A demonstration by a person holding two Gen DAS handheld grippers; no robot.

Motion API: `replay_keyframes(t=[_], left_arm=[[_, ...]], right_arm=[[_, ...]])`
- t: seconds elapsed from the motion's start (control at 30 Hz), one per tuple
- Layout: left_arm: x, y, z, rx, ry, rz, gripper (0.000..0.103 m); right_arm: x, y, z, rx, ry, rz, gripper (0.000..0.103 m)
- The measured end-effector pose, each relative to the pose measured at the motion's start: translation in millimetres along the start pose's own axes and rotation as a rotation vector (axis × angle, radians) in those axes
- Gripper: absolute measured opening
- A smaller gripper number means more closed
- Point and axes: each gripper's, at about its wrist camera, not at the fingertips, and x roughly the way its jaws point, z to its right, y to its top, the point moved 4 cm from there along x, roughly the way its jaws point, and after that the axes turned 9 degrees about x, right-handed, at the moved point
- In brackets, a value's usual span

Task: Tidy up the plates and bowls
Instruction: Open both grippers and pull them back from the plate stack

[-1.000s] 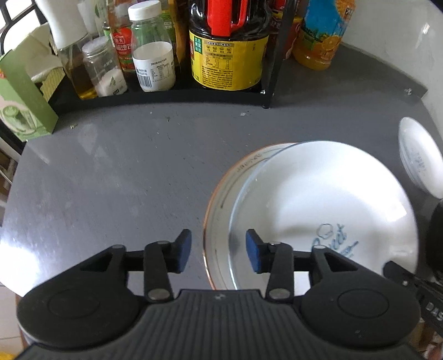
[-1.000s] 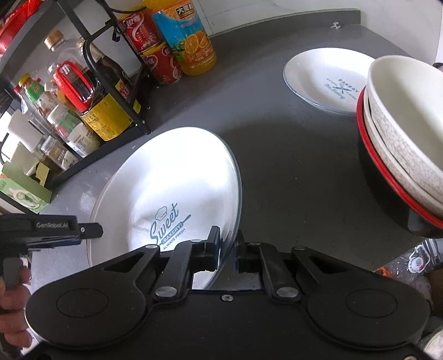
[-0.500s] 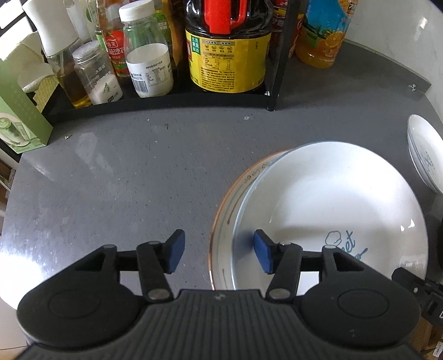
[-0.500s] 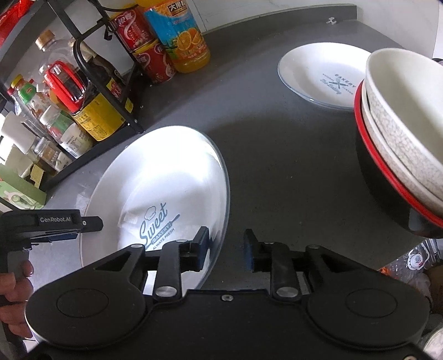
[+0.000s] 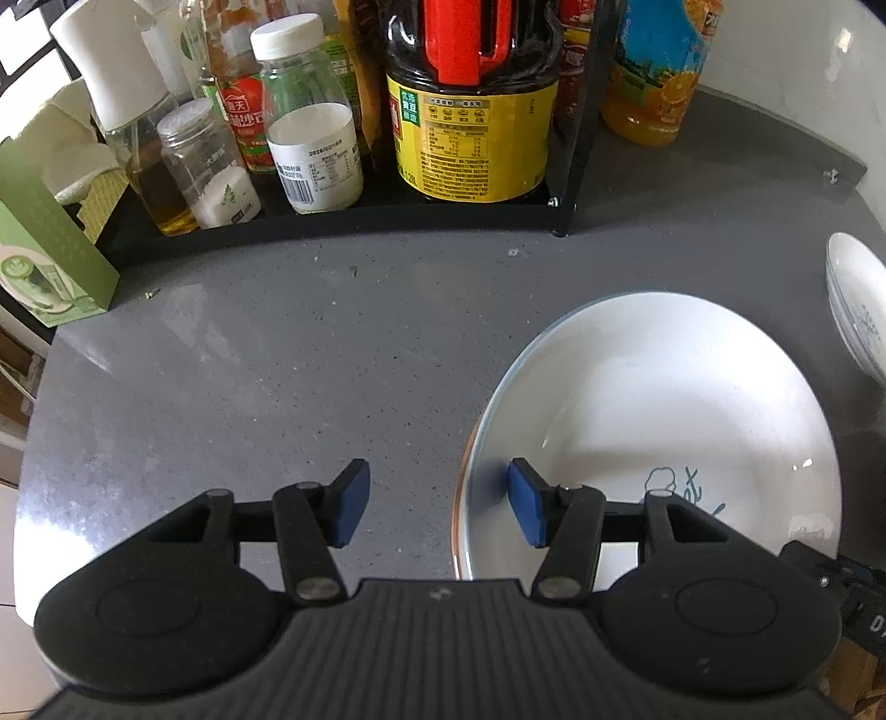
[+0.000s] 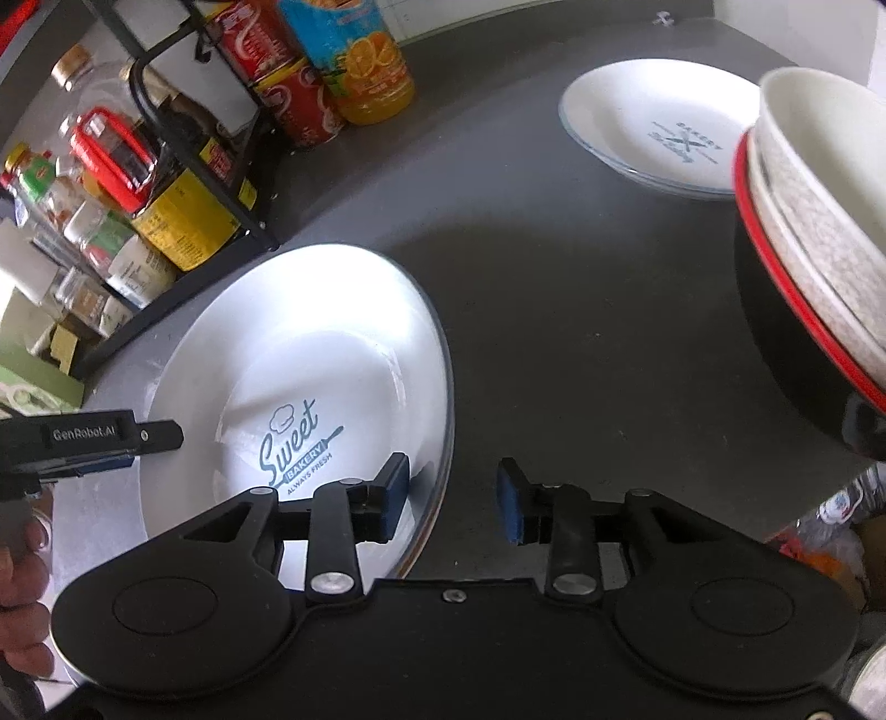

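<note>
Grey countertop (image 5: 277,360) | left gripper (image 5: 437,501) and right gripper (image 6: 451,501) both spread, empty, straddling opposite rims of "Sweet Bakery" plate (image 6: 310,365) lying flat | right view alone showed stacked bowls (image 6: 814,221), second plate (image 6: 659,122)

I see a dark grey speckled tabletop (image 5: 310,354) with glare at lower left, a black rack (image 5: 576,138) at top, and a white wall (image 5: 797,50) upper right.

White plate (image 6: 310,354) with blue lettering on a speckled grey counter (image 5: 277,360).
</note>
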Motion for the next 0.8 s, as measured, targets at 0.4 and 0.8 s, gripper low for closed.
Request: replay_keyframes(t=[0.4,0.8], left_arm=[[-42,3,36,0.011,-0.032,0.081,0.059],[-99,-27,67,-0.008,-0.031,0.157,0.092]], right_arm=[[-45,-1,9,-0.017,0.013,0.126,0.080],[-92,-25,29,-0.047,0.026,0.191,0.102]])
